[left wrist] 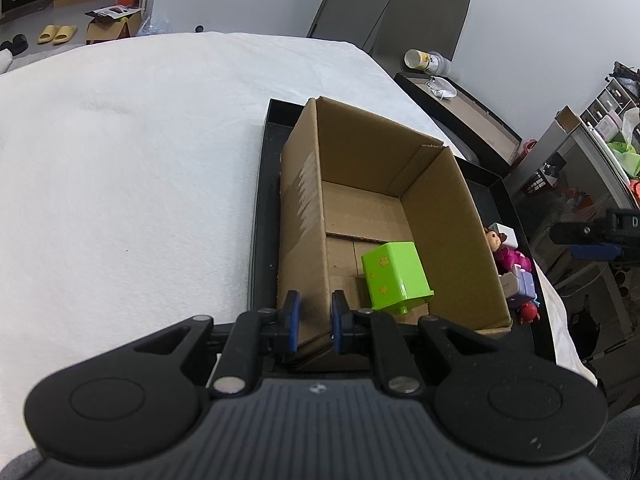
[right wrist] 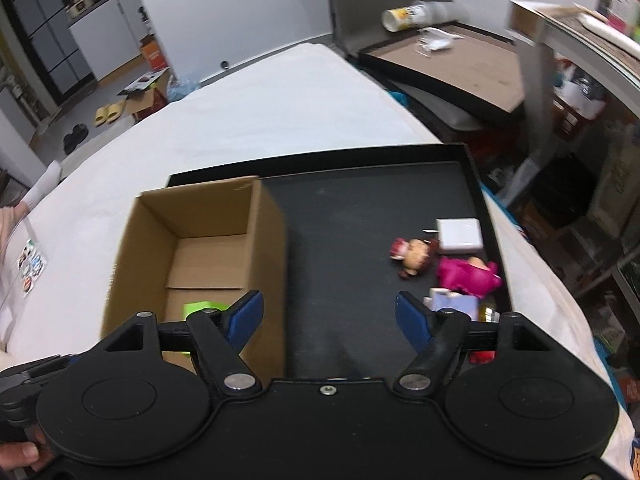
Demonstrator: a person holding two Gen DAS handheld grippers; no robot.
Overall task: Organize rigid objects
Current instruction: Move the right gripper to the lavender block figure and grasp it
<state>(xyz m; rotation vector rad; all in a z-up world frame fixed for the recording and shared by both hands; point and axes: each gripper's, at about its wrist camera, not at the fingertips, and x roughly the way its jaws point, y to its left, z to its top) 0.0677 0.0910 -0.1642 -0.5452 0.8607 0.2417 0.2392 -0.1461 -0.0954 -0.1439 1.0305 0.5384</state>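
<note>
Left gripper (left wrist: pixel 314 322) pinching box wall (left wrist: pixel 304 240), level

My left wrist feed is sharp and evenly lit from overhead, with the white tablecloth (left wrist: pixel 120 152) bright and soft shadow inside the cardboard box (left wrist: pixel 372 216). My right wrist feed shows motion blur. Fisheye curvature bends both feeds' edges.

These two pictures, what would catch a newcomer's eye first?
Probably the bright green block lying alone inside the open cardboard box, which sits in a black tray on a white-covered table. Next, the cluster of small toys at the tray's right side, including a pink figure. The left claw grips the box's near wall.
</note>
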